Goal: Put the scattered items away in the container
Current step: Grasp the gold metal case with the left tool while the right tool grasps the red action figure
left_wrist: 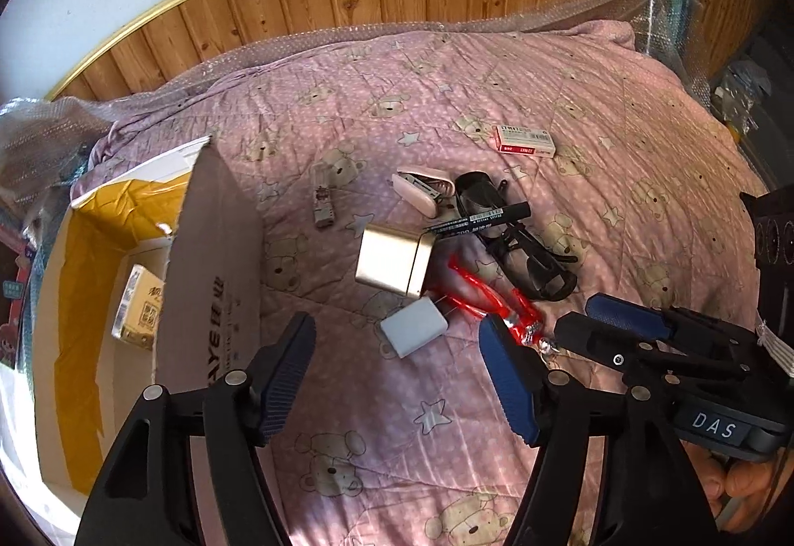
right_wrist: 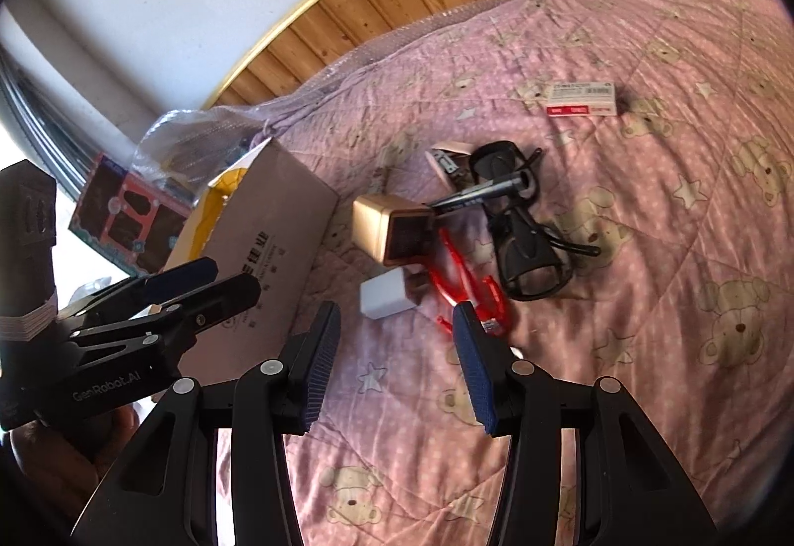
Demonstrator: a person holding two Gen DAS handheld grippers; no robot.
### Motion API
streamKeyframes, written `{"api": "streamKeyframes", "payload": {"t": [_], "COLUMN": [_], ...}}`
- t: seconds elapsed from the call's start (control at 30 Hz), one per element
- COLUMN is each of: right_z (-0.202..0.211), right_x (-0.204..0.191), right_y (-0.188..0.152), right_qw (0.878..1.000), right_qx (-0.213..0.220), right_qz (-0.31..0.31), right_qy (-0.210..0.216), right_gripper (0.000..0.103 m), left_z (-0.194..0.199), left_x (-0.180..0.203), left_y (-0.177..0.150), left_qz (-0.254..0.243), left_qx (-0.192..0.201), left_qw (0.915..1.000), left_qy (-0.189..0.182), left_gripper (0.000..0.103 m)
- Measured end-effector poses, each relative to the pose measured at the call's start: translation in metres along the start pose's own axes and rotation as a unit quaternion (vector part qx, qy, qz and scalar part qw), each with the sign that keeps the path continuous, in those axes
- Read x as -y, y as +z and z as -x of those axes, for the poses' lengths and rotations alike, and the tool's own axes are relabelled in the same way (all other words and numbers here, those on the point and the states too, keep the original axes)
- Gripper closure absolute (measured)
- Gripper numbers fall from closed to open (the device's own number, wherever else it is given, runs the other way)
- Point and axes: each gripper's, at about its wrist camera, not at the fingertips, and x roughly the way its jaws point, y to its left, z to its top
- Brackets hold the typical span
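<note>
So both grippers are hovering over the pink bear-print quilt (left_wrist: 620, 109) and neither is holding anything: the left gripper (left_wrist: 397, 377) is sitting with its blue-padded fingers spread wide and empty, and the right gripper (right_wrist: 392, 362) is doing the same, fingers released. The open brown cardboard box with yellow tape inside (left_wrist: 99, 248) is the landmark here, and there's already one small yellow carton (left_wrist: 136, 305) lying in it, so I'm guessing the tidying is only barely underway. Everything else is sitting out on the quilt: the small white square charger block (left_wrist: 414, 327) is lying nearest the box wall, the gold rectangular tin (left_wrist: 394, 260) is just beyond it, the red shiny-wrapped sweets (left_wrist: 491, 298) are touching that pile on the side away from the box, then the black marker pen (left_wrist: 479, 216), the black glasses (left_wrist: 526, 248) and the pink stapler (left_wrist: 422, 191), with a red-and-white staple box (left_wrist: 523, 140) sitting well apart, farthest from the box. Looks like the next pick is being lined up, probably the charger or the sweets. It's calling for dropping down and pinching one item without dragging its neighbours.
</note>
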Motion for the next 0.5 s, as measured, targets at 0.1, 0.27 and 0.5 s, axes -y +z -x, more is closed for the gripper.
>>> {"api": "streamKeyframes", "payload": {"t": [0.1,0.27,0.5], "right_z": [-0.006,-0.028,-0.061], "right_x": [0.012,0.021,0.024], "right_y": [0.004,0.006,0.004], "right_qw": [1.000,0.999,0.998], "right_qx": [-0.005,-0.019,-0.053], "right_qz": [-0.009,-0.015,0.002], "right_qy": [-0.012,-0.040,-0.047], "right_gripper": [0.053,0.052,0.052], "left_z": [-0.022,-0.056,-0.097], "left_x": [0.006,0.002,-0.011], "left_y": [0.009,0.020,0.032], "left_qz": [-0.015,-0.021,-0.008], "left_qx": [-0.012,-0.031,-0.048], "left_qw": [0.9998,0.9993,0.9988], "left_qy": [-0.002,0.005,0.001], "left_gripper": [0.033,0.033,0.033]}}
